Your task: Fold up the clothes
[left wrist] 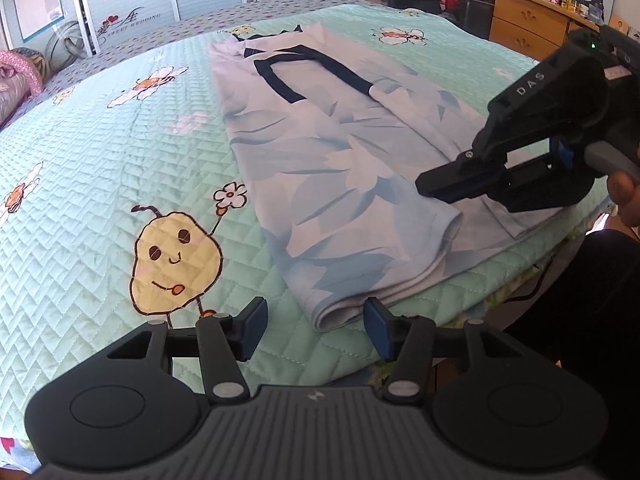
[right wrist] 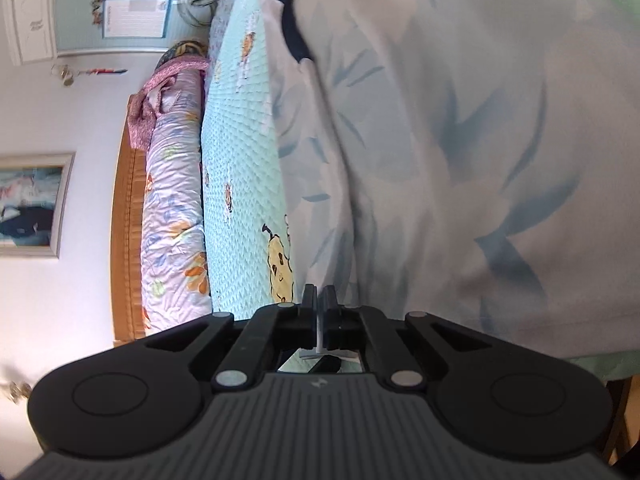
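**Ana:** Left wrist view has the garment [left wrist: 340,168] lying lengthwise on the quilted bedspread [left wrist: 100,160], pale blue with a leaf print and dark navy trim up at the far end. Its long sides look already turned in, so it reads as a narrow strip running from the near bed edge toward the wardrobe.

**Ben:** And the left gripper [left wrist: 316,330]?

**Ana:** Released. Its jaws stand apart just off the near rolled hem, one pad either side of that corner, with no cloth between them.

**Ben:** The right gripper [left wrist: 430,185] sits low at the strip's right edge. The right wrist view shows its jaws clenched on a thin sliver of pale fabric, so it seems to have pinched the hem there.

**Ana:** Then the step in hand looks like taking both near corners before carrying the hem up toward the collar. The left one should probably slide under the roll and catch every layer, not only the top one, or the fold will come apart on the lift.

**Ben:** Both grips ought to sit level on the same hem, too; uneven corners would give a skewed crease. The fabric looks light and slippery, so a slow lift seems wise.

**Ana:** Any containers?

**Ben:** None in use. A wooden dresser [left wrist: 528,28] at the far right has its drawers shut, so their contents can't be told
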A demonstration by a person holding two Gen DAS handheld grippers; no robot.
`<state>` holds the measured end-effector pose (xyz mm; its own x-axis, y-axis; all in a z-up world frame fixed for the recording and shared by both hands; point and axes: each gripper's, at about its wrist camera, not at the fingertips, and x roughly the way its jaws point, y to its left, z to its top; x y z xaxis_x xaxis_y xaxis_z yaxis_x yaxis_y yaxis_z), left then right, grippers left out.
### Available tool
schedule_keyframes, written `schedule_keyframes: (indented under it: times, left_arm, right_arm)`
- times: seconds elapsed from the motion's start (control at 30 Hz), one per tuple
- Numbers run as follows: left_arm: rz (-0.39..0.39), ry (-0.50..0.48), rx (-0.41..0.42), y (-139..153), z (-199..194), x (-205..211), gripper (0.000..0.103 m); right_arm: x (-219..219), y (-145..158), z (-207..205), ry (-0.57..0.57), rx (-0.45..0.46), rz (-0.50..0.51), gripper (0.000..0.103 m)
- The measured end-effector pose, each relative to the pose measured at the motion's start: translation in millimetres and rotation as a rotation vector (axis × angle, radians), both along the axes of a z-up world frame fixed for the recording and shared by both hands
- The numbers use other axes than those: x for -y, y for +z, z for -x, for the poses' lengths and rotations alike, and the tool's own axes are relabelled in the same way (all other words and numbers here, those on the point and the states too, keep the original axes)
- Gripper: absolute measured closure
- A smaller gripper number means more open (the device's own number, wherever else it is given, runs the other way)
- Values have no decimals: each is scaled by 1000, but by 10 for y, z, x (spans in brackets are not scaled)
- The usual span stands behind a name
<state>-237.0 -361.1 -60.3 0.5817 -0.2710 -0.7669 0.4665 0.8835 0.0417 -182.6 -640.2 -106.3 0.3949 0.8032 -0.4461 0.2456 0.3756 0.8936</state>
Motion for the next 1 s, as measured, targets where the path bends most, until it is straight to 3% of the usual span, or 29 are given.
schedule_keyframes:
  times: [0.4, 0.6, 0.7, 0.83, 1.0]
  left_arm:
    - [-3, 51, 3, 26, -20, -135, 47]
    - [-2, 30, 30, 27, -47, -67, 47]
    - [1, 2, 24, 51, -30, -31, 47]
    - [-17, -52, -2, 19, 26, 2, 47]
    - [8, 7, -29, 50, 21, -88, 47]
  right_arm:
    - [-31, -33, 4, 14, 1, 46, 96]
    - [-32, -17, 13, 27, 11, 51, 96]
    - [-42, 75, 31, 57, 46, 122, 95]
    - [-281, 485, 173, 208, 293, 427, 95]
    - [-948, 815, 429, 498, 676, 789, 95]
